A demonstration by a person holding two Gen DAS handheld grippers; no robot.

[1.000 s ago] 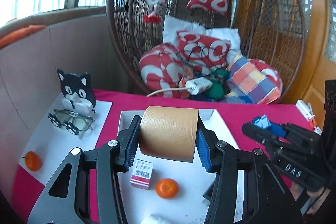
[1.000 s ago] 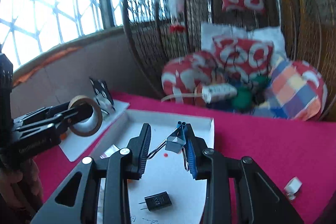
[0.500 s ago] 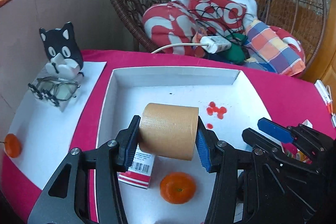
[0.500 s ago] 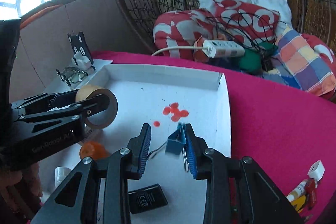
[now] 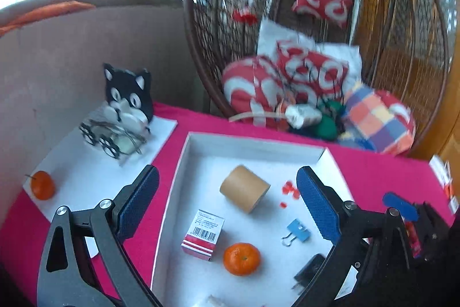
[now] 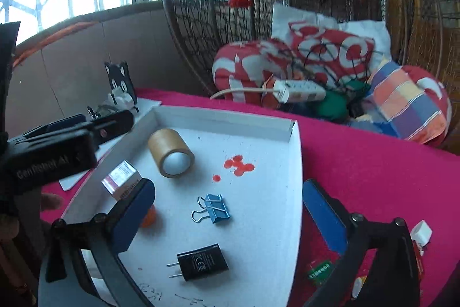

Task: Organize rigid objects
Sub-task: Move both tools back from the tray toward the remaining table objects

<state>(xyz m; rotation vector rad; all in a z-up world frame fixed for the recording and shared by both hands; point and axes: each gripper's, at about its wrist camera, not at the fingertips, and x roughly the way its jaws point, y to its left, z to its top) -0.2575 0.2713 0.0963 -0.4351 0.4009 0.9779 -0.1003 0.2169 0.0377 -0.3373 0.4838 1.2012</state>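
A white tray (image 5: 253, 140) sits on the red cloth. In it lie a brown tape roll (image 5: 244, 189) on its side, a blue binder clip (image 5: 297, 230), a small red-and-white box (image 5: 202, 235), a mandarin (image 5: 241, 258) and a black plug adapter (image 6: 201, 261). My left gripper (image 5: 227, 173) hovers over the tray, its jaws opening wide, with the roll lying free beyond the pads. Over the tray's right part, my right gripper (image 6: 227, 186) is opening too; the clip (image 6: 212, 209) rests loose on the tray floor between its fingers.
A cat-shaped stand with glasses (image 5: 126, 102) and a second mandarin (image 5: 42, 185) sit on a white sheet to the left. A wicker hanging chair with cushions (image 5: 302, 71) and a power strip (image 6: 299, 91) stand behind. Small items (image 6: 421, 232) lie on the cloth at right.
Both grippers have opened wide. The tape roll left the left gripper and the binder clip left the right one; both now lie in the tray.
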